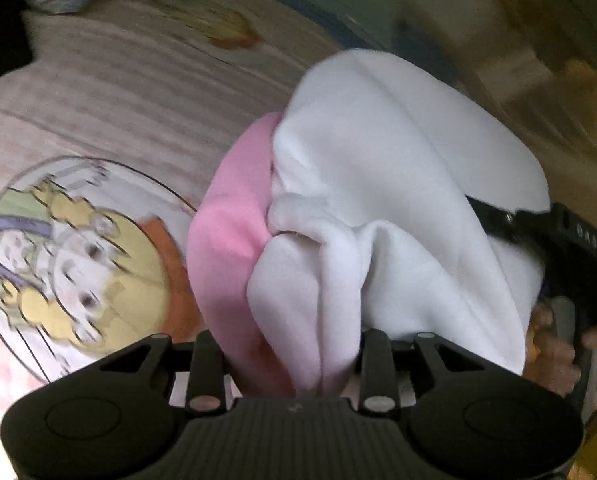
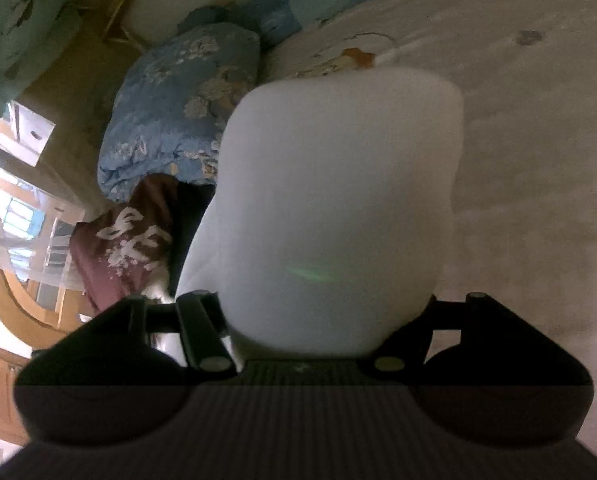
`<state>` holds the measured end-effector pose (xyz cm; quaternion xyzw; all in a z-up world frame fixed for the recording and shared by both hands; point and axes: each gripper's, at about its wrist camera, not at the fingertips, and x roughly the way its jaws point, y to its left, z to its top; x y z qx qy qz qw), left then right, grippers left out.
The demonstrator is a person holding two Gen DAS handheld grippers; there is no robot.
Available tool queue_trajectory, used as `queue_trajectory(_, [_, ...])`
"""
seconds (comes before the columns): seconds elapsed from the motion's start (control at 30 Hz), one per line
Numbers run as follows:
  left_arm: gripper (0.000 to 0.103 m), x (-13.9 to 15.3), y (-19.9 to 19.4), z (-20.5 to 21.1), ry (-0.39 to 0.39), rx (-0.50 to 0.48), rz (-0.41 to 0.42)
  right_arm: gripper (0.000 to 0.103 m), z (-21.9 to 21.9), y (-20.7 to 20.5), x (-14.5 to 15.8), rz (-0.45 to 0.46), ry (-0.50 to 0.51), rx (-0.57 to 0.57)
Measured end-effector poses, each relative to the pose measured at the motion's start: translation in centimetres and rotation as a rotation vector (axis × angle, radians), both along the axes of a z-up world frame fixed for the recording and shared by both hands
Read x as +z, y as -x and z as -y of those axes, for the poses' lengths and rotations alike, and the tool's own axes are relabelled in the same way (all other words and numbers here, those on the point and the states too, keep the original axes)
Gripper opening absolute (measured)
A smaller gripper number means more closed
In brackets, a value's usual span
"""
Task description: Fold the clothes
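A garment with a white part point(image 1: 398, 184) and a pink part point(image 1: 226, 248) hangs bunched in the left wrist view, lifted off the bed. My left gripper point(image 1: 294, 356) is shut on this bundle, and the cloth hides its fingertips. At the right edge, the other black gripper point(image 1: 578, 240) and a person's hand point(image 1: 550, 344) sit partly under the white cloth. In the right wrist view a thick white fold of the garment point(image 2: 338, 200) fills the space between the jaws of my right gripper point(image 2: 310, 320), which grips it above the bed. The picture is blurred.
The bed sheet point(image 1: 130, 92) is pink checked with a round cartoon print point(image 1: 78, 260). A blue floral quilt point(image 2: 178, 108) and a maroon garment with white lettering point(image 2: 126, 248) lie at the bed's edge. Wooden furniture point(image 2: 2, 392) stands beyond.
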<state>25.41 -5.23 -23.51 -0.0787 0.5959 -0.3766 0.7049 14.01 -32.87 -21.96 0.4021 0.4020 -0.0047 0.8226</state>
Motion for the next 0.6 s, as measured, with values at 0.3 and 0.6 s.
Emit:
queue_trajectory(0.3, [0.033,7.8,14.9,10.0,0.084,-0.353,0.03,0.067,6.9,13.9,10.6,-0.092,0.11,0.038])
queue_trajectory(0.6, [0.034,1.2,34.5,28.3,0.09,-0.465,-0.05,0.071,23.7,25.0,9.3,-0.275,0.283,0.225])
